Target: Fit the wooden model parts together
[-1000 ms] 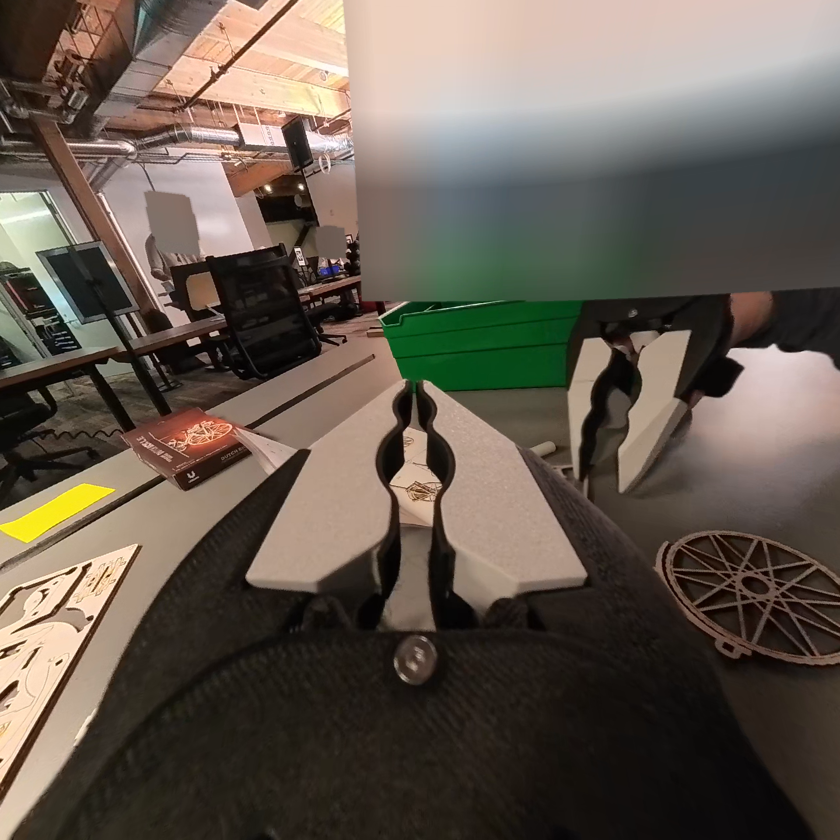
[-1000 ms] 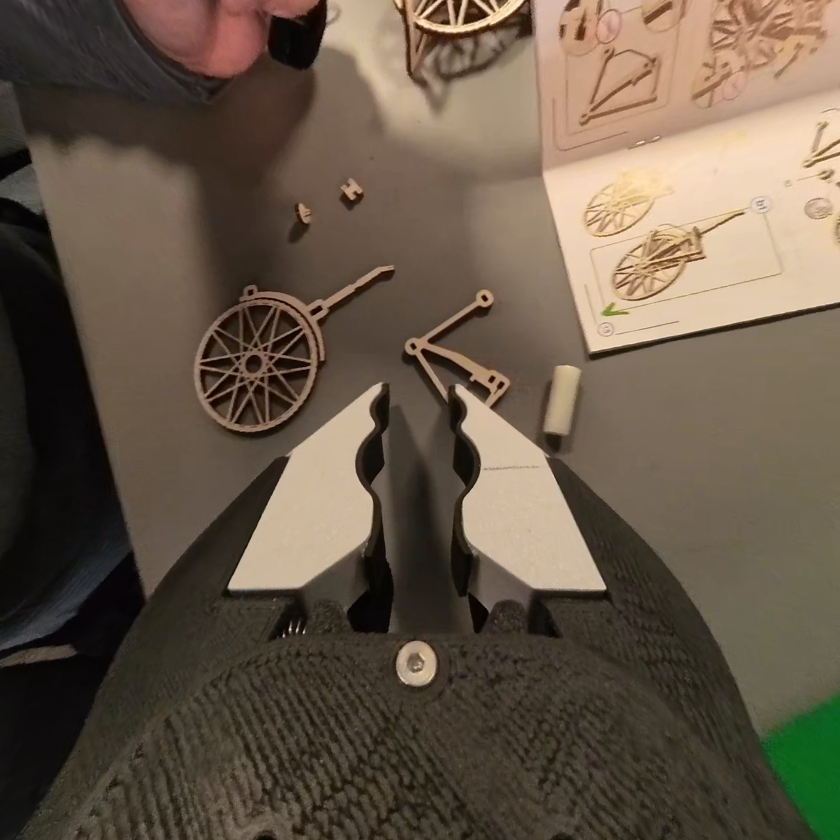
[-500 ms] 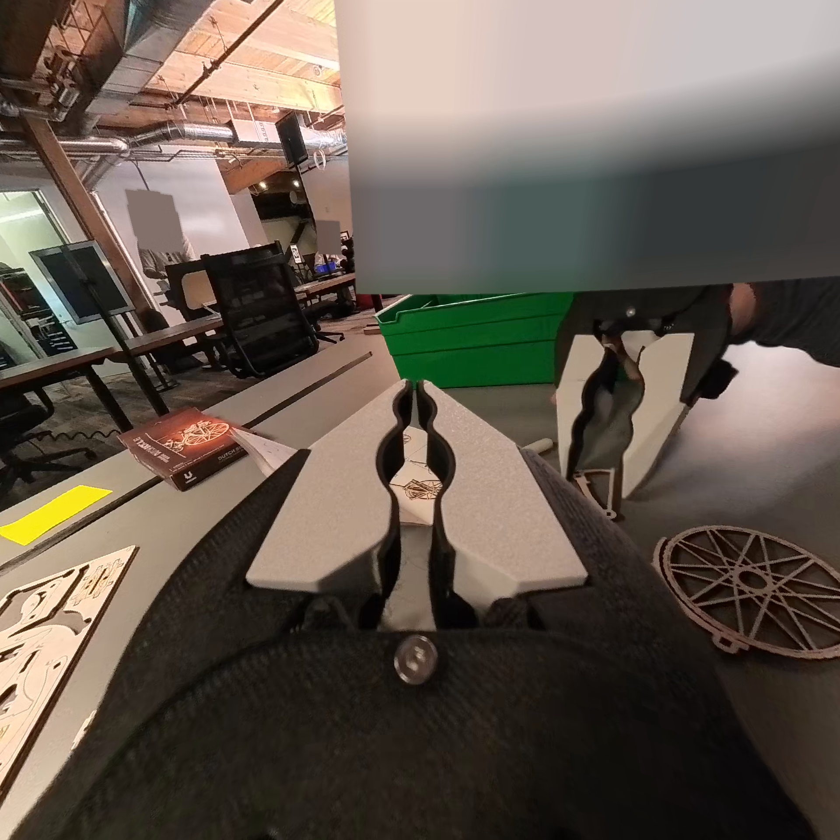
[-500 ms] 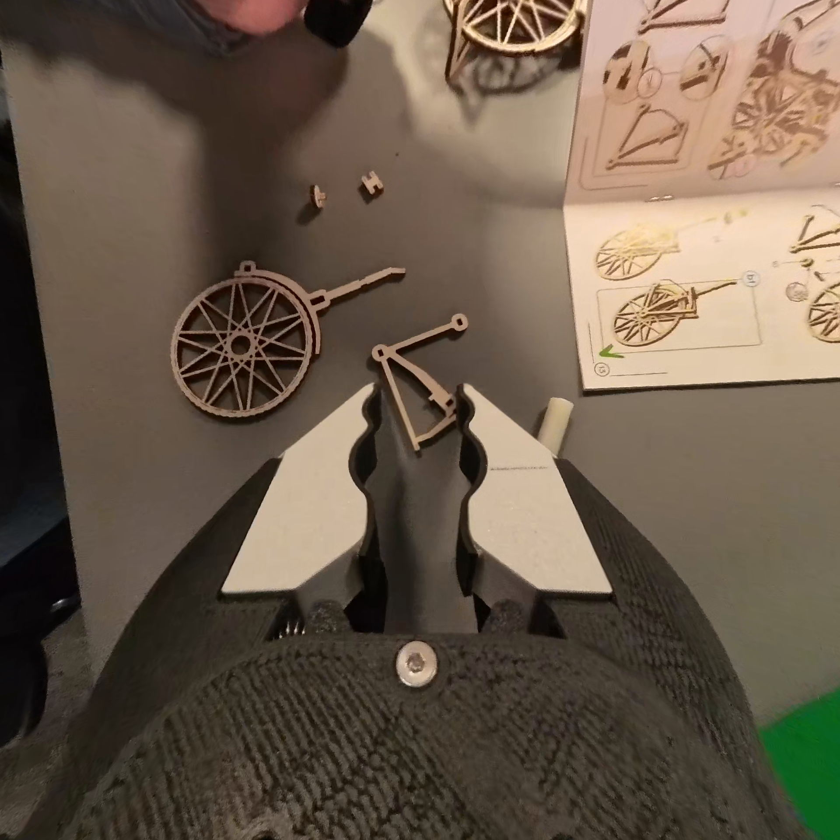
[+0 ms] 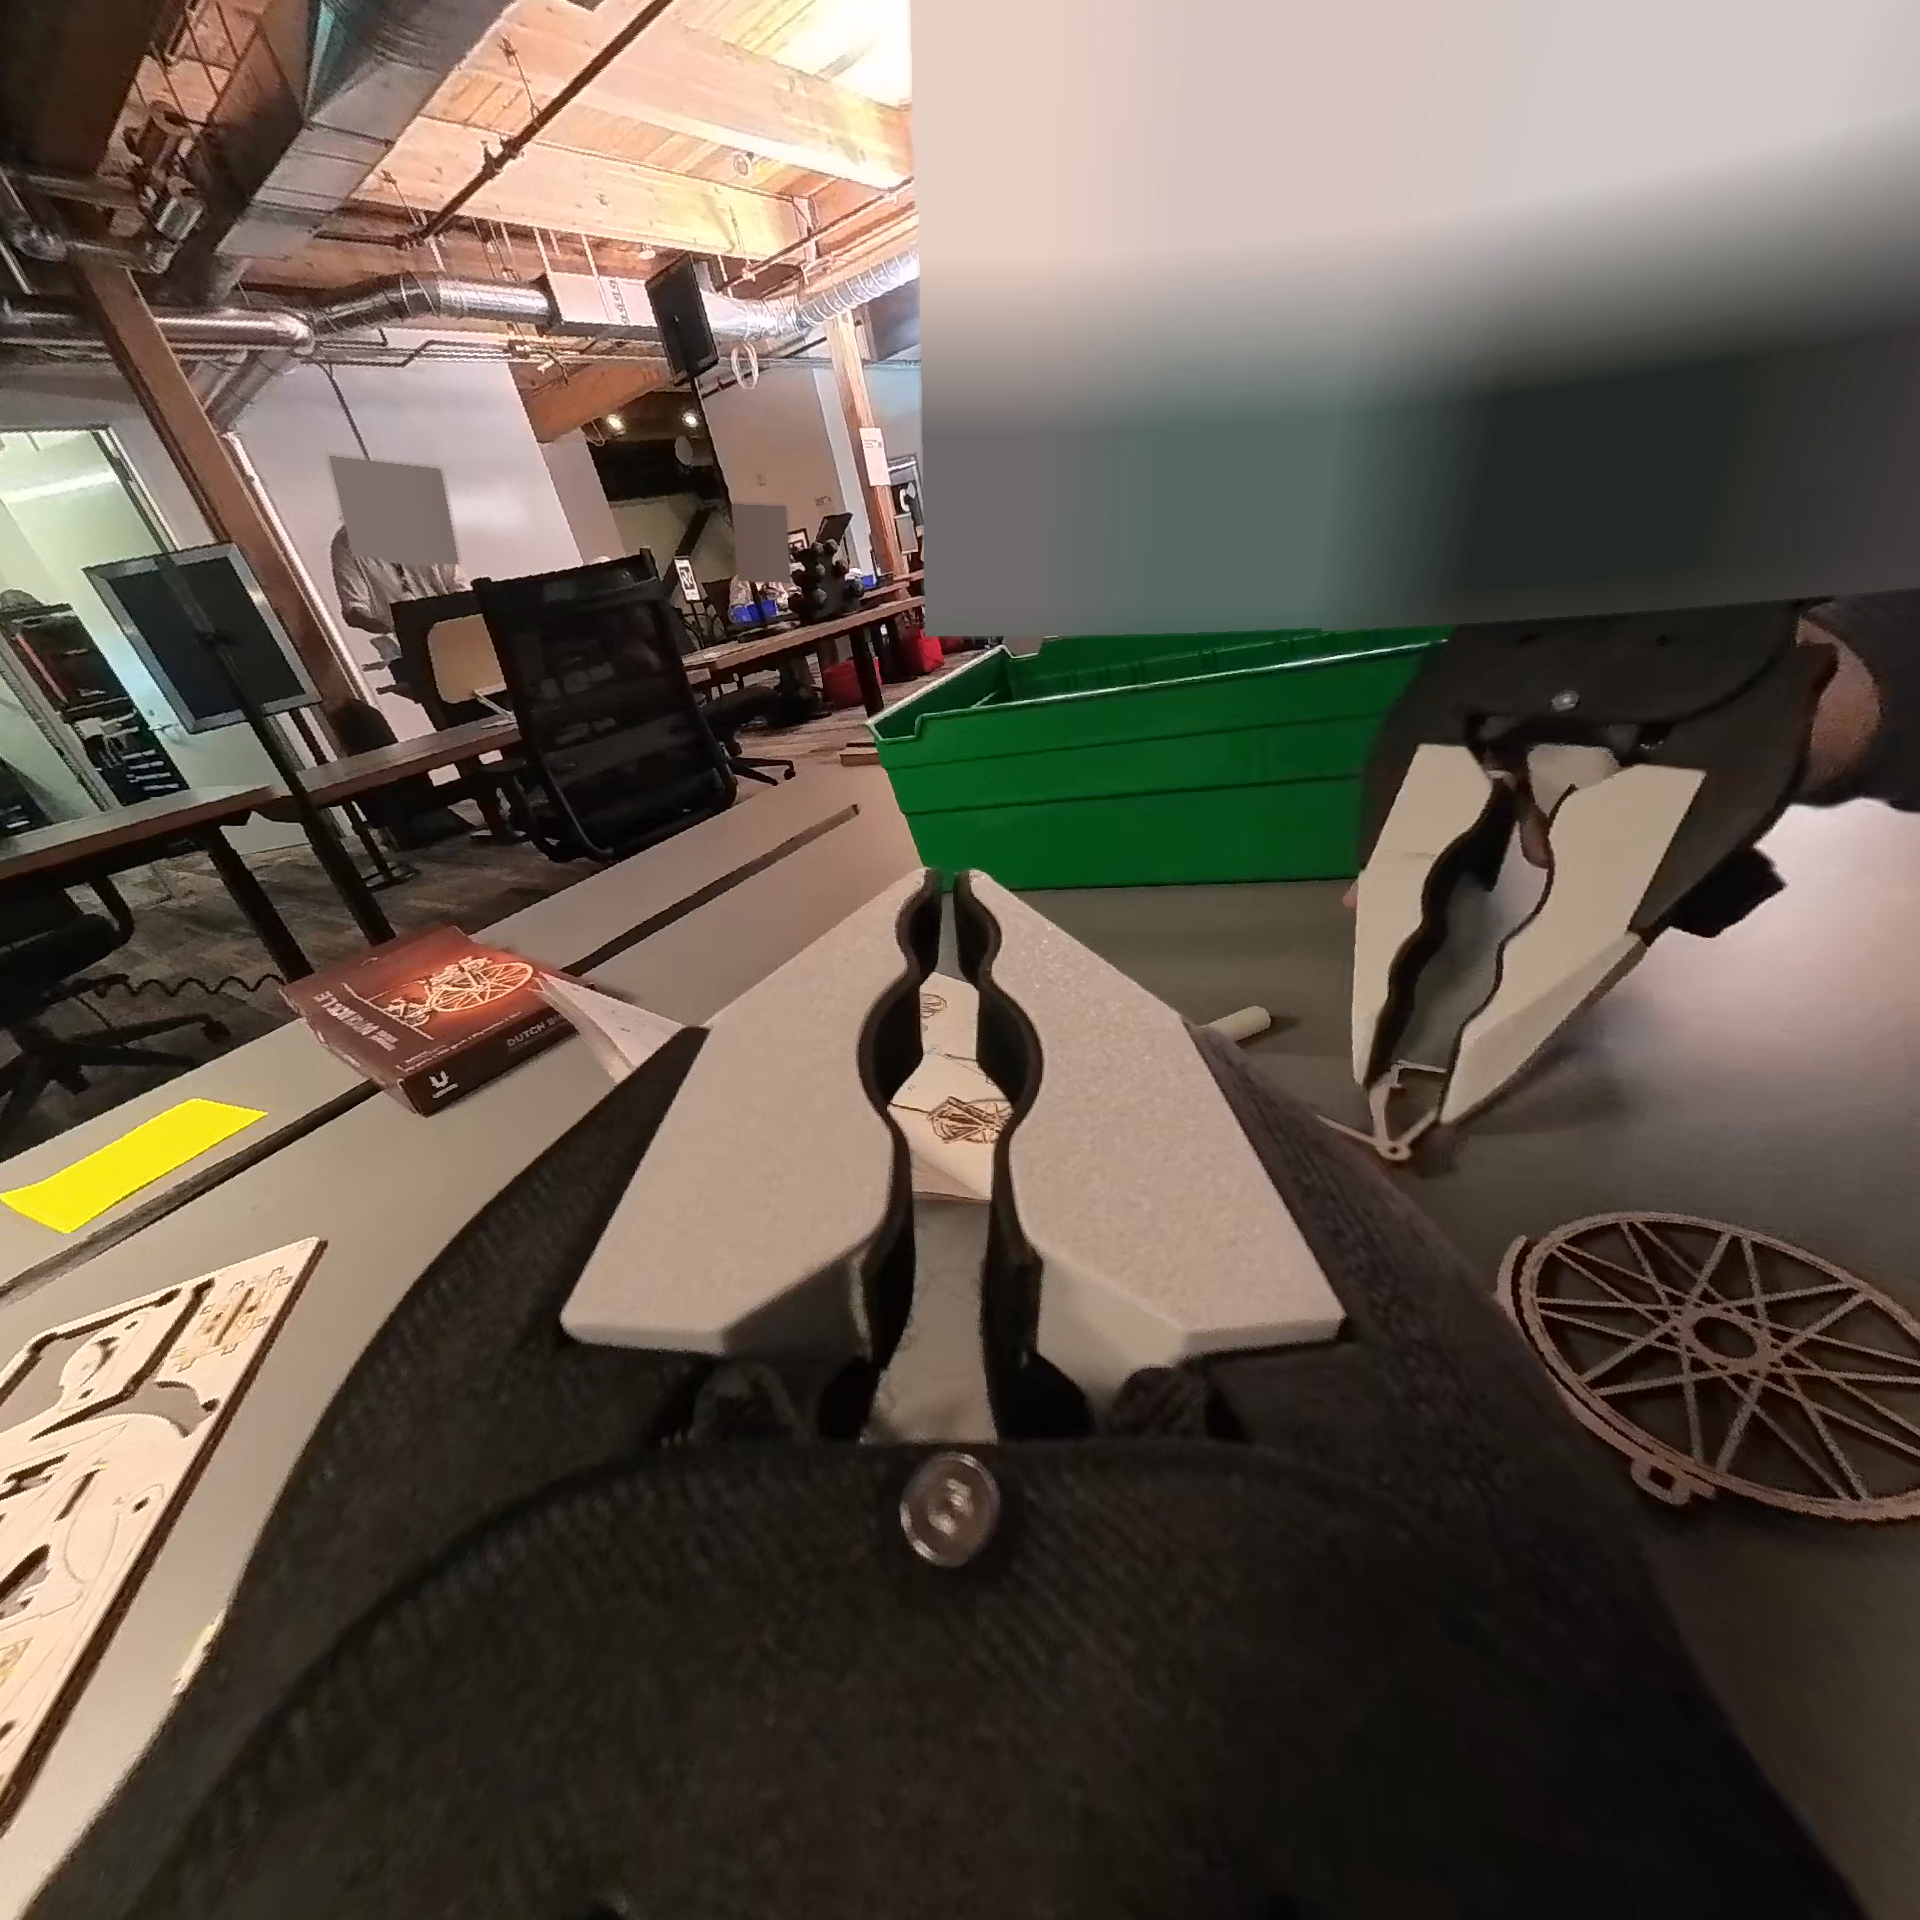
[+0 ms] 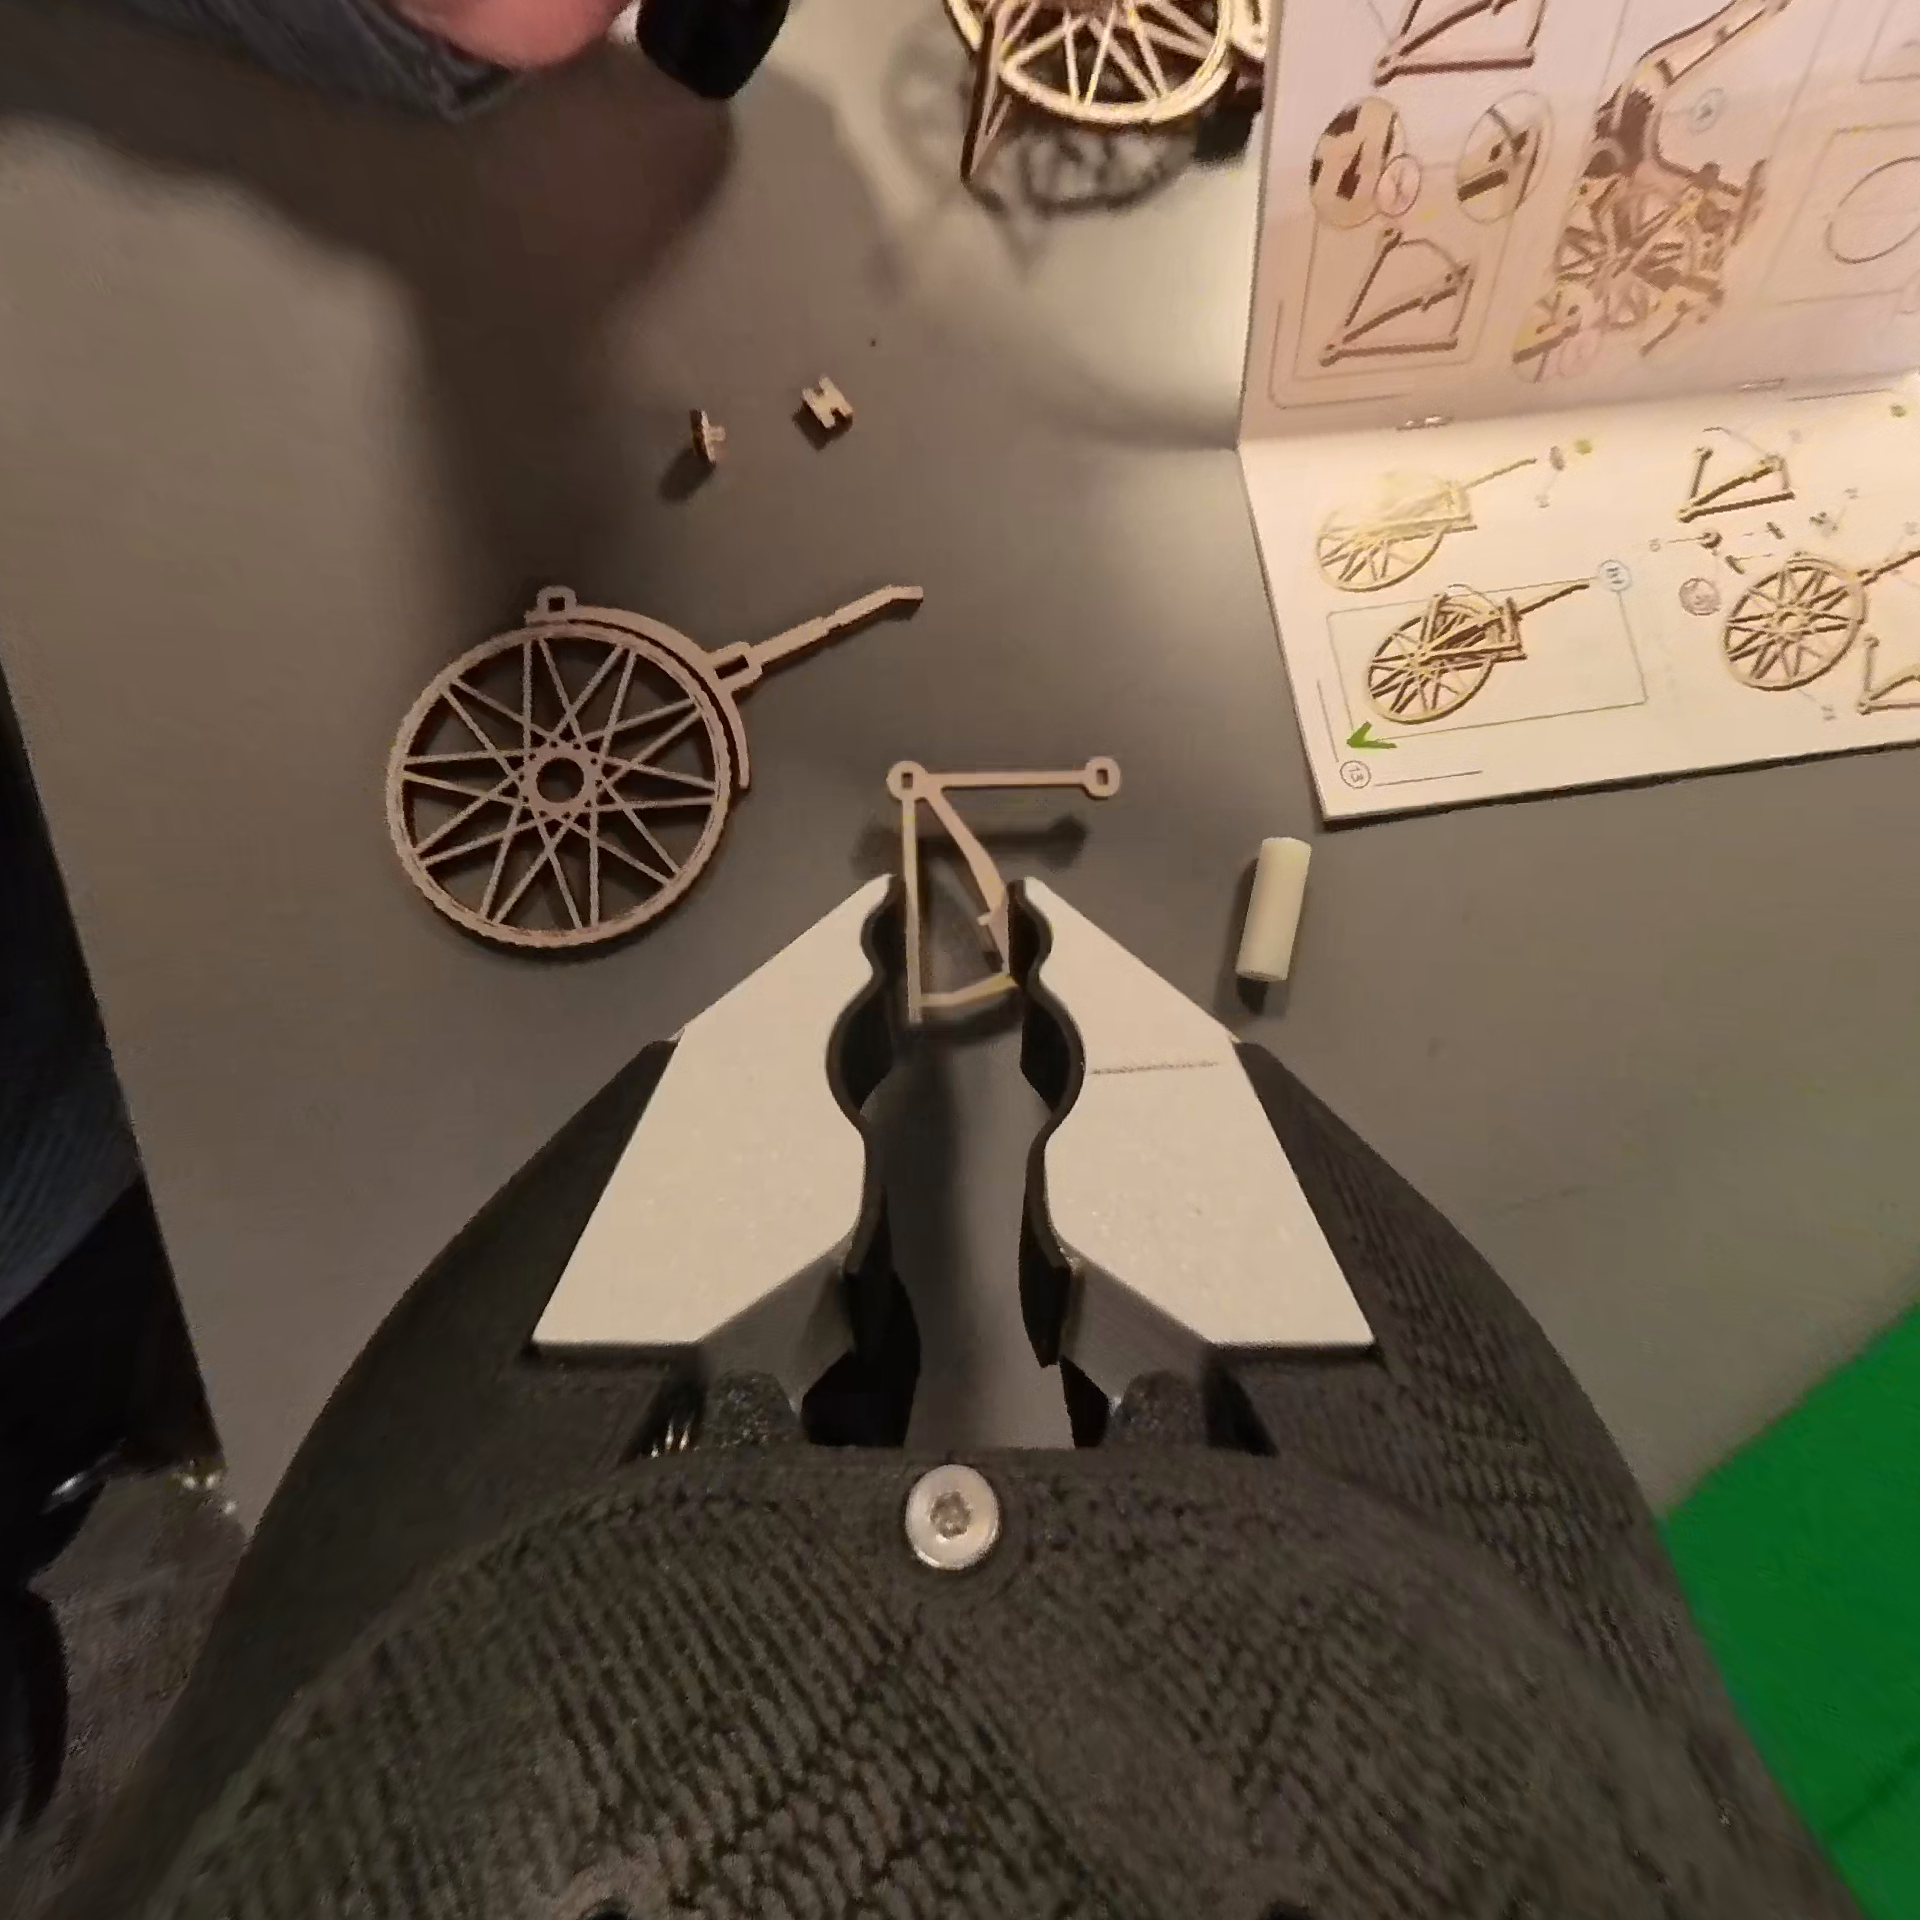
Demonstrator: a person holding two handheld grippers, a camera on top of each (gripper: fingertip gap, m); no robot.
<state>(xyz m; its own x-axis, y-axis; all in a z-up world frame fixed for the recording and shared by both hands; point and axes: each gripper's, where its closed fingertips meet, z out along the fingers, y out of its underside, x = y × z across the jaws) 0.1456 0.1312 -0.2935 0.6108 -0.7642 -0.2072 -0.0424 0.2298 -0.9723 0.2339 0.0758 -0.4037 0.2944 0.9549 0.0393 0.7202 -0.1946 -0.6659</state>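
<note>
an open office with timber ceiling beams and ducts stands behind a grey table (image 6: 1455,1039), and the wooden kit is spread over that table. the triangular frame piece (image 6: 951,914) is pinched between the fingertips of the right gripper (image 6: 956,940), lifted clear enough to throw a shadow on the grey top. its long side runs forward along the fingers, away from the camera, and a thin bar with a ring at its end sticks out to the right from the far corner. in the left wrist view the same piece (image 5: 1397,1101) hangs from the tips with its point just at the surface.

to its left lies the spoked wheel (image 6: 566,774) flat on the table, its thin handle pointing up and right. just right of the gripper lies a small cream-coloured cylinder (image 6: 1273,904). further off sit two tiny wooden connectors (image 6: 769,421), a part-built wheel assembly (image 6: 1101,73), and the open instruction booklet (image 6: 1579,436).

the left gripper (image 5: 945,899) is held above the table with its jaws almost together and nothing between them. beyond it are a green bin (image 5: 1132,790), the kit's box (image 5: 436,1013) and a punched-out wooden sheet (image 5: 114,1455).
</note>
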